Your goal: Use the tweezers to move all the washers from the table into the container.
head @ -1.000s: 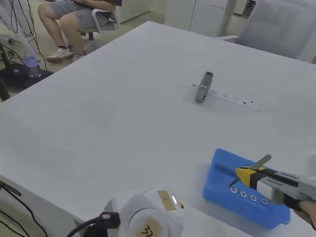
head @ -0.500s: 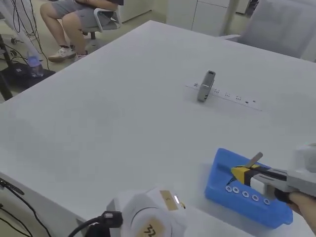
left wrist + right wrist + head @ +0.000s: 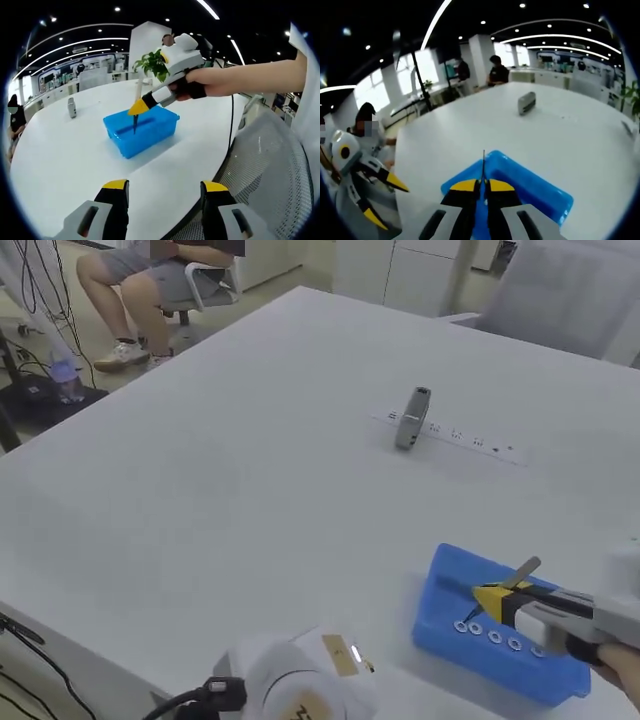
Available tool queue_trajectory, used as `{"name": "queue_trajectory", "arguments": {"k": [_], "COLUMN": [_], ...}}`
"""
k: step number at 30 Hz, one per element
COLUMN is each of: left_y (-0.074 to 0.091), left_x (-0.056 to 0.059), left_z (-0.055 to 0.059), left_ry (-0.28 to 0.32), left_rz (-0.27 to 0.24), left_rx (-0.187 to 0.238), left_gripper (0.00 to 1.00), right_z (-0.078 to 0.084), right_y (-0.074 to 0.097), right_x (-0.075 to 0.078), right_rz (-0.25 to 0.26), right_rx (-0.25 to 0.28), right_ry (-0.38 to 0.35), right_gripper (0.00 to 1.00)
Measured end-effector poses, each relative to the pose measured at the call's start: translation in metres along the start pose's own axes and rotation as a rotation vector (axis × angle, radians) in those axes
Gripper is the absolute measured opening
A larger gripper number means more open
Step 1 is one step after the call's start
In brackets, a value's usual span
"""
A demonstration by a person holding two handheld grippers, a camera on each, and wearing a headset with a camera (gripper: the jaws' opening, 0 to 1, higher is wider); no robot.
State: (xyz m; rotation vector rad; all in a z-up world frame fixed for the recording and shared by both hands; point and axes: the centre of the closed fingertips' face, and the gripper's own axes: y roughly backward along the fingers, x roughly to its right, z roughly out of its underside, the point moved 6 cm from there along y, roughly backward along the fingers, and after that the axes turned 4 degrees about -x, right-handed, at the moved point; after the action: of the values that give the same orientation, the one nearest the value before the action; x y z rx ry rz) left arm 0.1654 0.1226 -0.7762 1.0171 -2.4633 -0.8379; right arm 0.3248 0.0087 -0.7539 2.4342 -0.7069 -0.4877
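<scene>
Since the container (image 3: 452,640) sits close to the near edge of the bench (image 3: 230,500), on its right side, the room to move is mostly left of it and beyond it, across wide bare top. A grey block (image 3: 412,418) standing on a power strip (image 3: 470,439) breaks the far half, well apart from the container. The right claw (image 3: 487,596) hangs over the container, closed on the tweezers (image 3: 528,568), whose tips point down inside the walls. A row of washers (image 3: 495,637) lies in the container along its near wall. The left claw (image 3: 165,192) is low at the near edge, left of the container, jaws wide apart and holding nothing. A seated person (image 3: 160,270) is off the far left corner, away from the work.

Left gripper view adds the hand (image 3: 200,82) gripping the right claw, a mesh chair (image 3: 272,165) just past the bench edge, and a plant (image 3: 152,64) behind. Right gripper view adds the yellow jaw tips pressed together on the tweezers' thin point, the container straight below, the left claw off to the left by the bench edge, and people (image 3: 496,70) at far desks. Cannot tell whether the tweezers' tip touches a washer.
</scene>
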Motion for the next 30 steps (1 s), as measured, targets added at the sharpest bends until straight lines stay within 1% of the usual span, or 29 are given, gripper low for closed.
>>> {"name": "queue_trajectory", "arguments": {"k": [3, 6, 9, 11, 16, 21, 26, 30], "left_y": [0.000, 0.000, 0.000, -0.001, 0.000, 0.000, -0.001, -0.001], "left_x": [0.001, 0.002, 0.002, 0.003, 0.004, 0.005, 0.006, 0.006], "left_z": [0.000, 0.000, 0.000, 0.001, 0.001, 0.001, 0.001, 0.002], "left_ry": [-0.004, -0.007, -0.014, -0.017, -0.030, -0.042, -0.045, -0.046], "left_rz": [0.002, 0.007, 0.010, 0.013, 0.016, 0.019, 0.032, 0.032], "left_rx": [-0.003, -0.007, -0.012, -0.016, -0.023, -0.030, -0.031, -0.038], "left_gripper": [0.57, 0.56, 0.56, 0.55, 0.54, 0.48, 0.46, 0.44], "right_z": [-0.002, -0.005, -0.006, -0.004, 0.005, 0.017, 0.036, 0.047], "right_y": [0.006, 0.018, 0.028, 0.035, 0.048, 0.056, 0.058, 0.059], "right_x": [-0.003, -0.009, -0.012, -0.014, -0.016, -0.019, -0.027, -0.031], "right_rz": [0.000, -0.002, 0.000, -0.002, -0.006, -0.011, -0.034, -0.052], "right_rx": [0.020, 0.047, 0.070, 0.081, 0.087, 0.076, 0.026, 0.003], "right_ry": [0.001, 0.005, 0.003, -0.004, -0.013, -0.017, 0.009, 0.017], "right_gripper": [0.03, 0.03, 0.03, 0.03, 0.04, 0.04, 0.04, 0.04]}}
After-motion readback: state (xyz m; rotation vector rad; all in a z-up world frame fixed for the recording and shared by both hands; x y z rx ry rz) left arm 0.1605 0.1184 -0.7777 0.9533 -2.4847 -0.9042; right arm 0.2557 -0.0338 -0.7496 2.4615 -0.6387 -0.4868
